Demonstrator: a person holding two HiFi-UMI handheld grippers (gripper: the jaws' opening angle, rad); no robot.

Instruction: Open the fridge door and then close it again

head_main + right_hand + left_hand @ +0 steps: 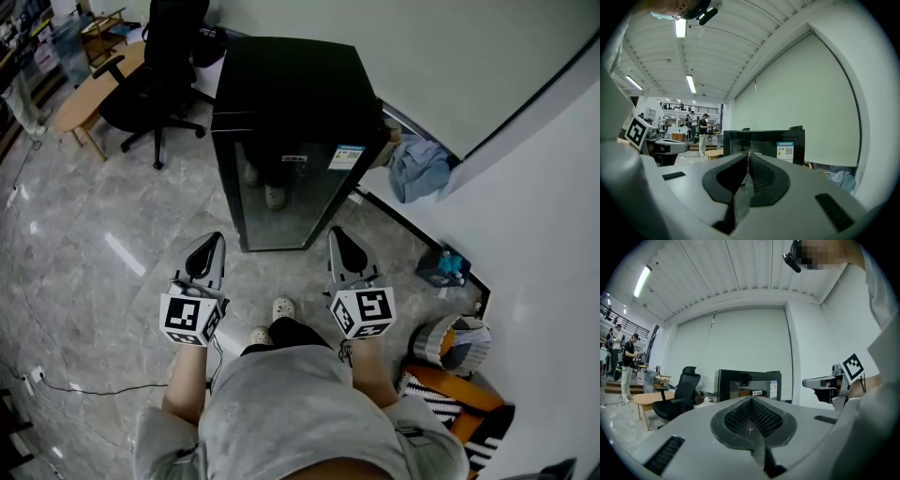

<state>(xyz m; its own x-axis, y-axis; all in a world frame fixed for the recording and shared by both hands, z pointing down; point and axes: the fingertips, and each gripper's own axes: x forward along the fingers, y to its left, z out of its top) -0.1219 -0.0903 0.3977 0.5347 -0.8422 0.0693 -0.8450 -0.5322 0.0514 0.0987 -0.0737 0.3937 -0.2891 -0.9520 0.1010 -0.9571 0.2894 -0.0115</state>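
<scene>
Straight ahead of the person, a black fridge (pixel 291 103) stands on the grey marbled floor (pixel 103 234) with its back close to a white wall (pixel 450 66). Its glass door is shut flush with the cabinet and carries a small white label (pixel 346 157) in the upper corner on the picture's right. The left hand-held gripper (pixel 211 246) is raised in front of the person and points toward the fridge. It is well short of the door and touches nothing. Its own view shows the two ribbed pads pressed together at the tip, clenched with nothing between them. The right hand-held gripper (pixel 343 246) is held beside it at about the same height, aimed the same way and also apart from the door. In its own view the jaws likewise meet at the tip, closed on nothing. The two tools sit roughly parallel, with the person's light shoes (pixel 282 307) on the floor between them. A black office chair (pixel 155 75) stands off to the picture's left of the fridge, next to a light wooden desk (pixel 89 94). A crumpled blue cloth (pixel 419 167) lies against the wall on the fridge's other side. Several people stand far off in the background of both gripper views, too small to make out further.
</scene>
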